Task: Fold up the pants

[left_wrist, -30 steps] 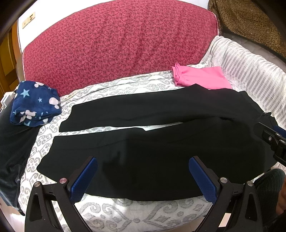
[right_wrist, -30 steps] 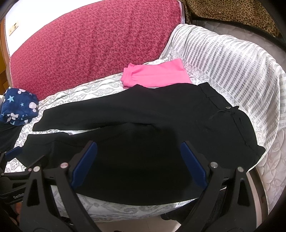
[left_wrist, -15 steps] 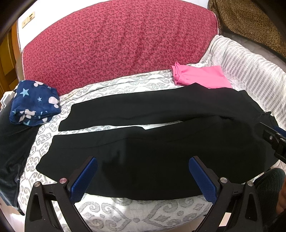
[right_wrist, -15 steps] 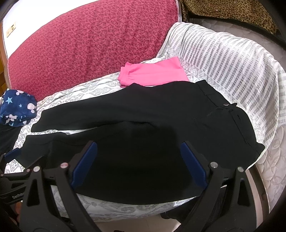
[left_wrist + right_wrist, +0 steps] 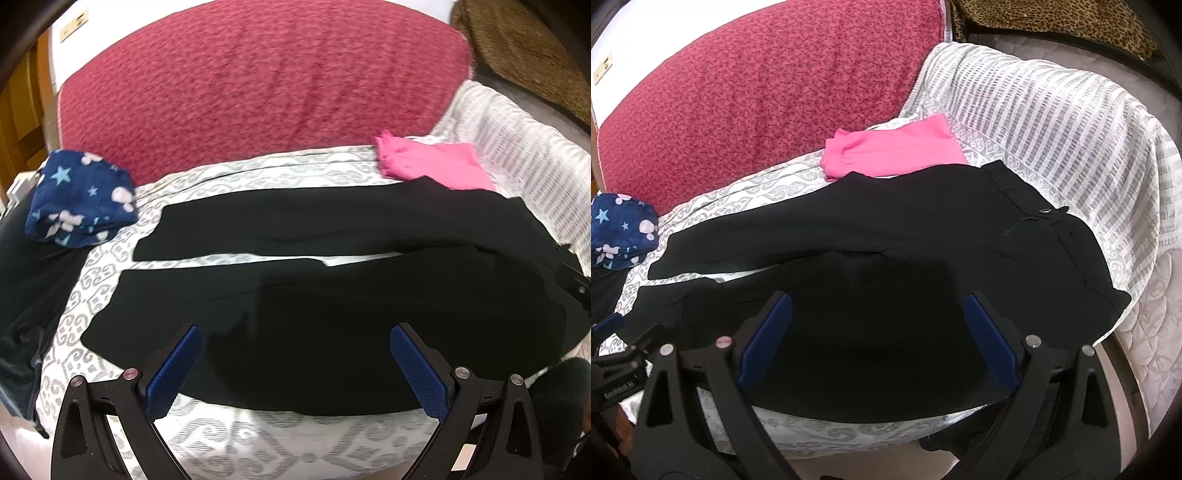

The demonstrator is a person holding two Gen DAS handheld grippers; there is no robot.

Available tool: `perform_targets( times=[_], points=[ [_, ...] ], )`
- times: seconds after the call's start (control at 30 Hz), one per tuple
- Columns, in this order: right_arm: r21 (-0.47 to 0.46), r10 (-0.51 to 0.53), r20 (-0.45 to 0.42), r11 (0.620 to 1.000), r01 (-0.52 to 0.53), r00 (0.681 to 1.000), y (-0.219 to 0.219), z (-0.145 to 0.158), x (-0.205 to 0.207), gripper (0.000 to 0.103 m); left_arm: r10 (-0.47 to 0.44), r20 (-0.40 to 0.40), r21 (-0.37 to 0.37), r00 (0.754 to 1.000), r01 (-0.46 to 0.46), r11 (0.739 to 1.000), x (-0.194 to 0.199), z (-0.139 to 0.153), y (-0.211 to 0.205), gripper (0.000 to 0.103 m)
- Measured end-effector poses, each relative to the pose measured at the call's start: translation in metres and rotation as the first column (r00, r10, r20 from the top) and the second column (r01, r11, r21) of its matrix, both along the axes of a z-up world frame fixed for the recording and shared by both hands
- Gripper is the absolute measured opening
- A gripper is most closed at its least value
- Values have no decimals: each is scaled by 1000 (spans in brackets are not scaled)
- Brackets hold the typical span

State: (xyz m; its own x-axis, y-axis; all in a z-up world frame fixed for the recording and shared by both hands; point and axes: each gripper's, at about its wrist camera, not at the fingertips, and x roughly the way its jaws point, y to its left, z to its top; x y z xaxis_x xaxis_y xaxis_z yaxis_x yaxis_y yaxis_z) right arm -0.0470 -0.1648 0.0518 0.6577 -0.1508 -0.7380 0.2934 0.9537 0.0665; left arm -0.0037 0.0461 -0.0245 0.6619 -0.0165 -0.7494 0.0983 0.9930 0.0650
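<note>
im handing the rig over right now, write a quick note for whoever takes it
Left gripper: jaws open, holding nothing, above the near leg.
Right gripper: jaws open, holding nothing, above the pants' seat.
Black pants lie flat on the patterned sheet, legs apart, waistband to the right; the far leg's upper edge overlaps the pink garment.
Done: pants spread out.
Left: every fold, likely one leg over the other first.

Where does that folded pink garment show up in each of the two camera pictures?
Left wrist view: the pink garment lies upper right, just beyond the black pants.
Right wrist view: the pink garment sits above centre, again touching the pants' far edge.
Shared landmark: the red patterned cushion behind it, to its left in both views.
</note>
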Motion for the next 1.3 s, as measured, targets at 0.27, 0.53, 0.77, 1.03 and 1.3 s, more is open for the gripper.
perform_targets(
  times=[0.27, 0.53, 0.77, 1.03, 1.3],
  points=[
    [24, -118, -39, 993, 119, 992, -51, -6, -11, 95, 134, -40, -11, 990, -134, 991, 4, -15, 67, 103],
    [114, -340, -72, 931, 346, 938, -142, -7, -50, 70, 245, -95, -64, 965, -252, 966, 2, -26, 125, 95],
    [263, -464, -128, 836, 482, 876, -187, -14, -77, 69, 246, -135, -160, 960, -266, 951, 9, -31, 145, 88],
    [306, -476, -166, 808, 504, 864, -197, -26, -95, 69, 251, -157, -145, 955, -274, 951, 3, -34, 155, 88],
    [386, -407, -186, 807, 448, 894, -190, -44, -69, 69, 225, -218, -255, 950, -278, 926, 13, -46, 164, 75]
  ],
)
